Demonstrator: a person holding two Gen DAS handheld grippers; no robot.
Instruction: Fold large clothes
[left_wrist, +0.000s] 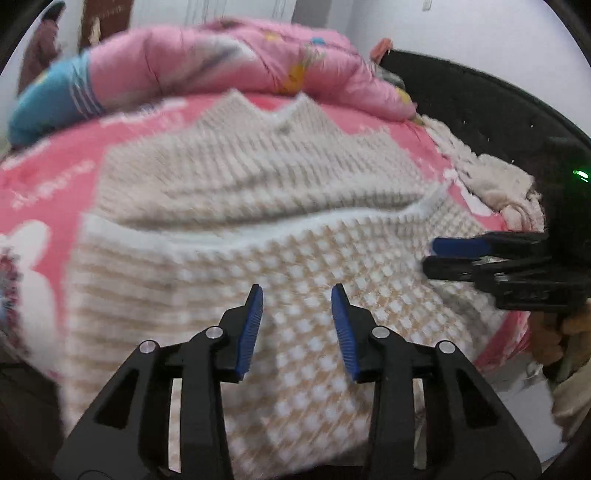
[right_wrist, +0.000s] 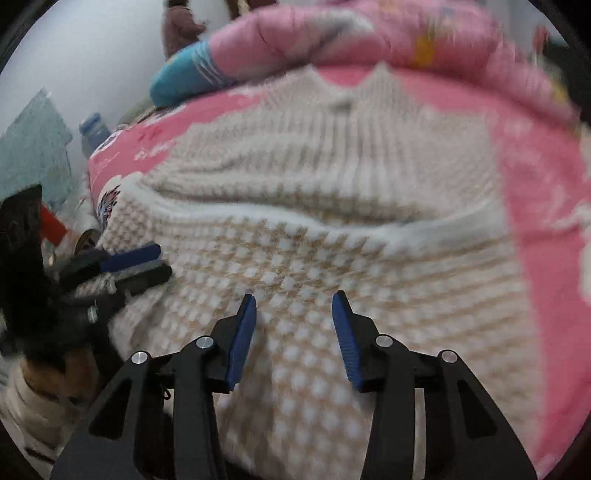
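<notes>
Nearest to me, my left tongs (left_wrist: 297, 295) hang over the near part of the sweater (left_wrist: 258, 229), their blue pads partly apart with nothing between them but open air above the knit. My right tongs (right_wrist: 293, 301) stand the same way in their own view: pads partly apart, gripping nothing, pointing down at the checked cream-and-tan knit. In the left wrist view the right tongs (left_wrist: 436, 254) come in from the right edge, just over the sweater's right side; whether they touch the fabric there I cannot tell. In the right wrist view the left tongs (right_wrist: 162, 262) come in from the left, at the sweater's left edge, and a bit of knit shows beside their fingers, though blur hides whether it is pinched.

The sweater lies on the bed, on a pink sheet (left_wrist: 55, 177) with white patterns. Its near part is folded up over the body, so a white ribbed hem (left_wrist: 258, 232) runs left to right across the middle, with the checked side nearer me and the plainer ribbed knit beyond it. The far end of the sweater finishes in a notched neckline (left_wrist: 280, 114).

To the right of the sweater a crumpled cream cloth (left_wrist: 495, 177) sits at the bed's edge, against something dark (left_wrist: 480, 103). Beyond the neckline, a pink quilt (left_wrist: 229, 59) with cartoon prints is bunched across the far side of the bed, and a blue striped piece (left_wrist: 51, 103) sticks out at its left end.
</notes>
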